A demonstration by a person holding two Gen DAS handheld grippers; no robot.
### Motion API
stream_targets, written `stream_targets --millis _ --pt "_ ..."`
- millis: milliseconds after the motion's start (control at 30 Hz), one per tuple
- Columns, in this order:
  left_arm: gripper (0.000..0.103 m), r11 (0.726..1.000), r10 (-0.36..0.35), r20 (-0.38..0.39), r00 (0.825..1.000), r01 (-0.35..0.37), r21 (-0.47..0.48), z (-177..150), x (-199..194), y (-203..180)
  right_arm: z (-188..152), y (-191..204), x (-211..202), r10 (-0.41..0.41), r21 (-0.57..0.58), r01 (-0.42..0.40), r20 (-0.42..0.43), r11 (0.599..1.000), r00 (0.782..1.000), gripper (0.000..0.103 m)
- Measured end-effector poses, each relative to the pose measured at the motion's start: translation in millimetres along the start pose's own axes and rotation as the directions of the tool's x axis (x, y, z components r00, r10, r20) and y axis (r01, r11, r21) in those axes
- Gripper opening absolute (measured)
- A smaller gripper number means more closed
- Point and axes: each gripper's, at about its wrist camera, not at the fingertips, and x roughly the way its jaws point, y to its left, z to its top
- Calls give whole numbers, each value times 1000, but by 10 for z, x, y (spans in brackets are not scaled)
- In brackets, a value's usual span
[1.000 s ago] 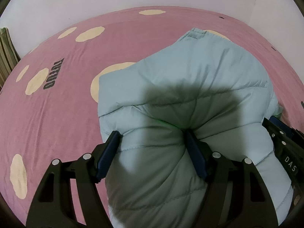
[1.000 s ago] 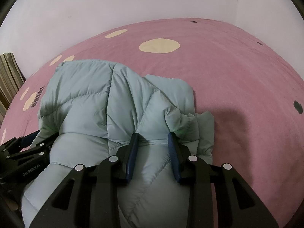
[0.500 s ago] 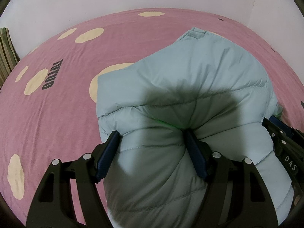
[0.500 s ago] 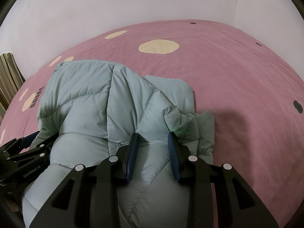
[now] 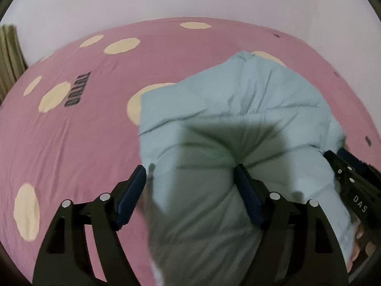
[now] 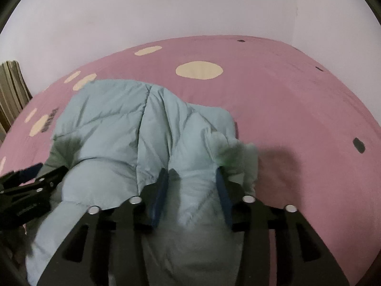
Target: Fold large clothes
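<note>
- A bed (image 5: 71,143) under a pink sheet with cream spots fills the room's corner.
- Plain pale walls (image 6: 166,12) behind.
- Striped fabric (image 6: 12,88) at left edge.

I am looking at a pale blue-green quilted jacket (image 5: 238,109), its stitched seams forming diagonal panels. It is lying on a pink bedsheet (image 5: 83,143) patterned with cream oval spots and small dark marks; dark lettering is showing at the left of the frame. My left gripper (image 5: 190,186) and right gripper (image 6: 193,188) are showing black frames, dark blue pads and silver screws. A plain white wall (image 6: 166,12) is filling the upper frame. An olive-and-beige striped curtain (image 6: 12,85) is hanging at the left edge.
</note>
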Motion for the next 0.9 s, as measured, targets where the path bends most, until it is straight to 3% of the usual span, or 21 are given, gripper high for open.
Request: stream_targets --millis 333,533,733,900 --pt "81 990 -91 5 996 91 -106 -411 -486 388 -196 -307 -335 82 97 -79 -21 992 996 62" --pt "82 982 -140 -20 990 136 -127 -489 -369 374 -342 -291 -259 101 115 -94 -56 989 993 67" --pt "82 982 -160 -38 986 154 -112 -516 -214 275 -416 -361 -28 174 189 -152 -107 970 979 70" --pt "82 964 -224 -51 973 213 -160 -538 -61 326 -452 -323 38 176 185 -155 -104 971 979 70"
